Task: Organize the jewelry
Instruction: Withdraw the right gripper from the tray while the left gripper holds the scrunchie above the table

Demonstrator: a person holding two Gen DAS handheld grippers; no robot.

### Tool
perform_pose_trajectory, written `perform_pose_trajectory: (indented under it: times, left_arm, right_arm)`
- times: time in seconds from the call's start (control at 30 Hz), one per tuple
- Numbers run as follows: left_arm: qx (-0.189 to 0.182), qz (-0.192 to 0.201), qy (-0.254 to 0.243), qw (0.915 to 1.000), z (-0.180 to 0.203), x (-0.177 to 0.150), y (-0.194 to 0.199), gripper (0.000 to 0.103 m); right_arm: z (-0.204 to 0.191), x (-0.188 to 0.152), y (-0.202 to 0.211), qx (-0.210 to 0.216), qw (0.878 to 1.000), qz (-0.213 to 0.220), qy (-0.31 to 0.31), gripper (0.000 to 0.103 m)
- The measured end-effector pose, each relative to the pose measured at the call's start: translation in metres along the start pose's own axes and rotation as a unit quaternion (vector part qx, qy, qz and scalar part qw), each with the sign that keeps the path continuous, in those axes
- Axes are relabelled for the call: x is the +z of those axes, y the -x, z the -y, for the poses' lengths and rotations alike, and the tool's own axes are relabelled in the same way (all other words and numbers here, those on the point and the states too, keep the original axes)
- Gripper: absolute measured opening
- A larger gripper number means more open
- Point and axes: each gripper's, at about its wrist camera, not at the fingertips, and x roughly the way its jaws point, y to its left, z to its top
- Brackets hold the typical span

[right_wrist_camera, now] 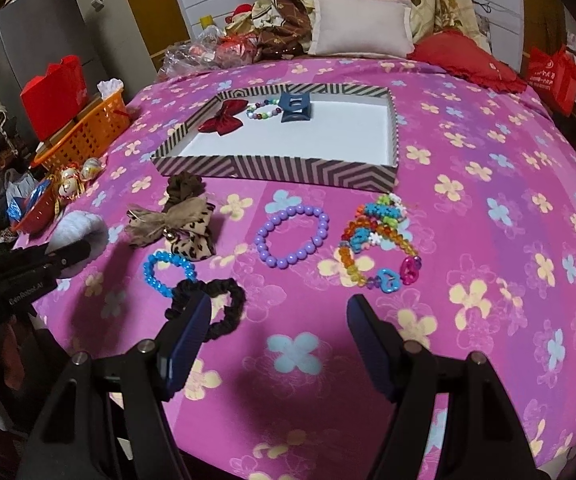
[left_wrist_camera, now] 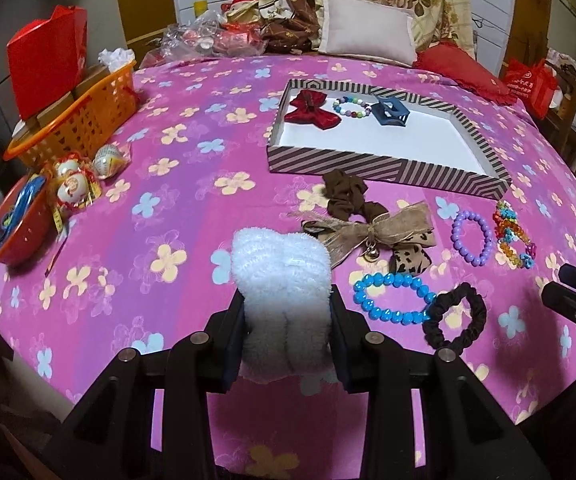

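Left wrist view: left gripper (left_wrist_camera: 288, 312) pinching white fluffy scrunchie (left_wrist_camera: 282, 276). Right wrist view: right gripper (right_wrist_camera: 280, 320) spread, empty, one finger overlapping black scrunchie (right_wrist_camera: 224, 308); only there the chain's clips (right_wrist_camera: 399, 274) show clearly.

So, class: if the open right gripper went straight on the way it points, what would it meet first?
Probably bare pink flowered bedspread just ahead of the right gripper; the purple bead bracelet lies beyond, though depth is unclear.

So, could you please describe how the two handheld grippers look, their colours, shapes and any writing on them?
Both grippers are black, built from angular strut-like arms joined by round silver bolts. The left gripper and the right gripper each have two flat fingers with dark blue ribbed pads. In the right wrist view, the left gripper's side carries small white lettering, too blurred to read surely. No cables, hands or sleeves are visible.
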Motion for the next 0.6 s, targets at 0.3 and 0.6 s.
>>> perform_pose_trajectory:
  times: [0.3, 0.6]
  left_arm:
    - [-0.030, -0.006, 0.014, 0.9994, -0.0057, -0.0007, -0.0027, 0.023]
    - [-0.073, 0.006, 0.020, 0.9971, -0.0031, 0.0048, -0.0010, 0.023]
  right_arm:
    - [0.0069, -0.0001, 0.0002, -0.005, 1.000, 0.006, 0.003, 0.073]
    - [0.0094, -0.0010, -0.0047, -0.003, 1.000, 0.000, -0.002, 0.074]
